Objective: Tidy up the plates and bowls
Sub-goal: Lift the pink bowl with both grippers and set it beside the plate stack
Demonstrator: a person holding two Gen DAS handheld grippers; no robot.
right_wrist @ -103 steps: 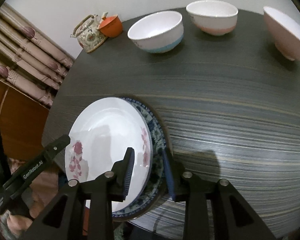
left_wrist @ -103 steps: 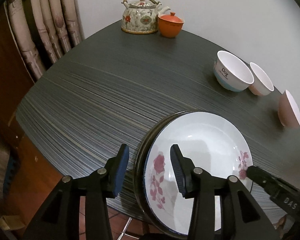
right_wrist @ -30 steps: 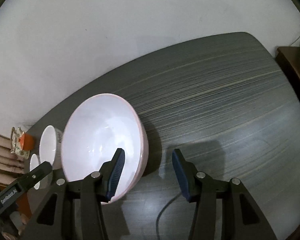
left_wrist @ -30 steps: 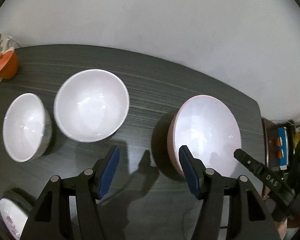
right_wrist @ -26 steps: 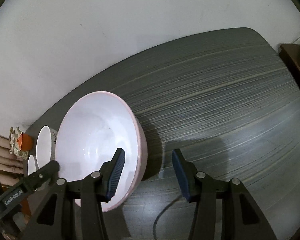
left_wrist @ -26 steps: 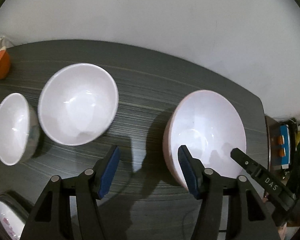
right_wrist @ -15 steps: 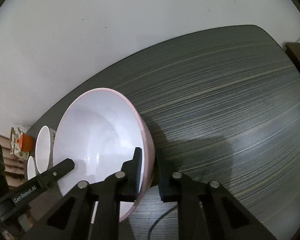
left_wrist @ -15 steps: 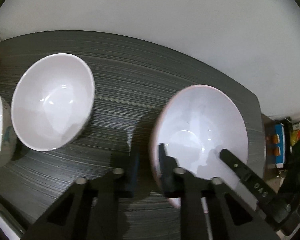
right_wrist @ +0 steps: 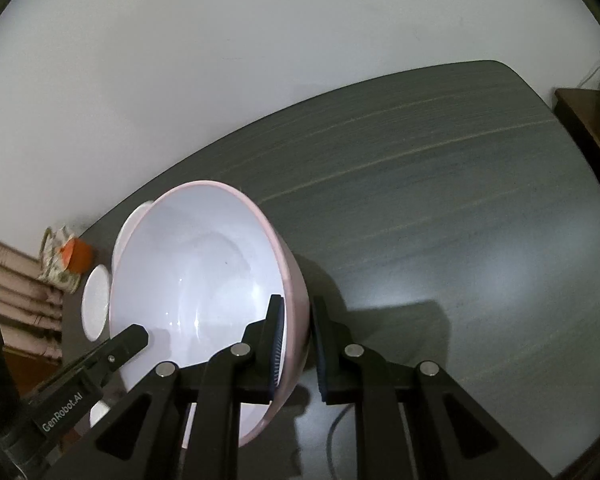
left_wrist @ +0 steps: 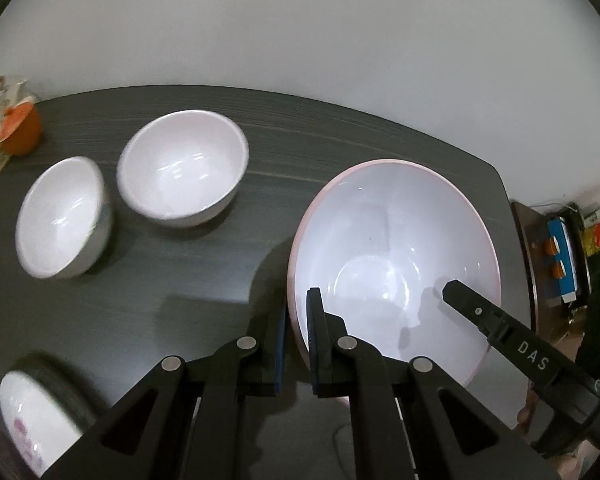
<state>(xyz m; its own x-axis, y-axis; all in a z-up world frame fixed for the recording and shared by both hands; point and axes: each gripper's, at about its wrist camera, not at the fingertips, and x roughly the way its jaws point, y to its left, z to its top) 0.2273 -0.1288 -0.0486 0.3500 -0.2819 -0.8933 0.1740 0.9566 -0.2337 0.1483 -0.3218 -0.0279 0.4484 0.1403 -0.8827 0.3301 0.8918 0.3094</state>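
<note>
A large pink bowl with a white inside is held between both grippers. My left gripper is shut on its left rim, one pad inside and one outside. My right gripper is shut on the opposite rim of the pink bowl, which tilts toward the left. In the left wrist view one of the right gripper's fingers reaches into the bowl. Two smaller white bowls stand side by side to the left. The pink bowl's base is hidden.
The dark striped table stretches bare to the right of the bowl. A stack of plates with a pink flower pattern lies at the near left. A teapot and an orange cup stand at the far left by the wall.
Both grippers went from open around the pink bowl's rim to shut on it. The bowl has since moved left, toward the two white bowls, and now tilts.
</note>
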